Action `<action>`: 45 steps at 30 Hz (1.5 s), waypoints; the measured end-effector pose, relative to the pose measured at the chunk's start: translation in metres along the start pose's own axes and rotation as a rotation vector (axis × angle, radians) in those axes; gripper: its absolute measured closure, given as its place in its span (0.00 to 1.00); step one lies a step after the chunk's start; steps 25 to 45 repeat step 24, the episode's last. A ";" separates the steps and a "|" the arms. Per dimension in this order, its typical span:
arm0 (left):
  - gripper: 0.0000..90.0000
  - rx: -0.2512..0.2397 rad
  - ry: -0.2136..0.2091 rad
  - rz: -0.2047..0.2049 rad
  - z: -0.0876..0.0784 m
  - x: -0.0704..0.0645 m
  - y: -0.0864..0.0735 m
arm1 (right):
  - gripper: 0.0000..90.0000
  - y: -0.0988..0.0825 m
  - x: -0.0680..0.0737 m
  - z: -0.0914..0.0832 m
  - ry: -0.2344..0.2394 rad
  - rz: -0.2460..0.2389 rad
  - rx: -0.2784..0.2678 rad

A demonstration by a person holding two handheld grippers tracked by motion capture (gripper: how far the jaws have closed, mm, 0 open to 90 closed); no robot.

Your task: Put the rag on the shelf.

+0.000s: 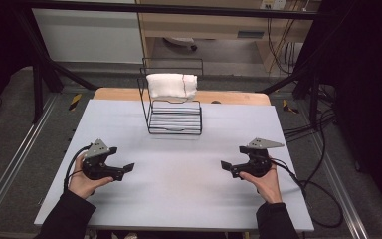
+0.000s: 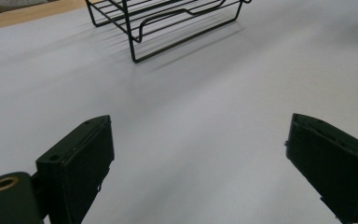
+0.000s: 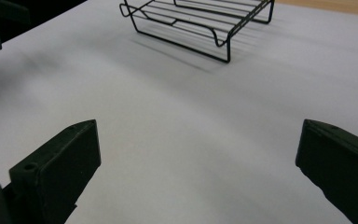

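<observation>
Both claws — left claw (image 1: 128,169) and right claw (image 1: 227,166) — hung apart and empty over the tabletop (image 1: 179,164), well short of the towel (image 1: 171,85) draped on the wire rack (image 1: 175,112) — a careless tug would likely tip that light rack.

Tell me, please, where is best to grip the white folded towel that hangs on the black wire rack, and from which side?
Probably grip the white towel at one lower corner, coming from the near side over the black wire rack. It drapes over the rack's upright back, so its ends hang free there. Both the left gripper and the right gripper are open and empty.
</observation>
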State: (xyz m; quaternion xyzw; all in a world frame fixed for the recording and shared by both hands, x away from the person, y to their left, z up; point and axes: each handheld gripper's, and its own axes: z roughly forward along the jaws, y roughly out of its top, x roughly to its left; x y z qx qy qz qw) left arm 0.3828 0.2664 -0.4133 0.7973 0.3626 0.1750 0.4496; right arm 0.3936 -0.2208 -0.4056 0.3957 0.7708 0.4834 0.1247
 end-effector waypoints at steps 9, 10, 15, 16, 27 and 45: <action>0.09 0.004 0.006 -0.002 -0.010 0.003 -0.020 | 0.01 -0.034 -0.013 -0.014 0.009 0.015 0.032; 0.09 -0.001 0.005 -0.003 -0.011 0.003 -0.022 | 0.01 -0.037 -0.013 -0.016 0.014 0.021 0.035; 0.08 0.009 0.002 -0.005 -0.012 0.003 -0.030 | 0.01 -0.049 -0.017 -0.022 -0.003 0.023 0.061; 0.08 0.011 -0.001 -0.001 -0.012 0.003 -0.031 | 0.01 -0.051 -0.018 -0.022 -0.001 0.016 0.060; 0.08 0.033 0.003 0.004 -0.011 0.003 -0.037 | 0.01 -0.055 -0.018 -0.025 0.006 0.031 0.052; 0.08 0.033 0.003 0.004 -0.011 0.003 -0.037 | 0.01 -0.055 -0.018 -0.025 0.006 0.031 0.052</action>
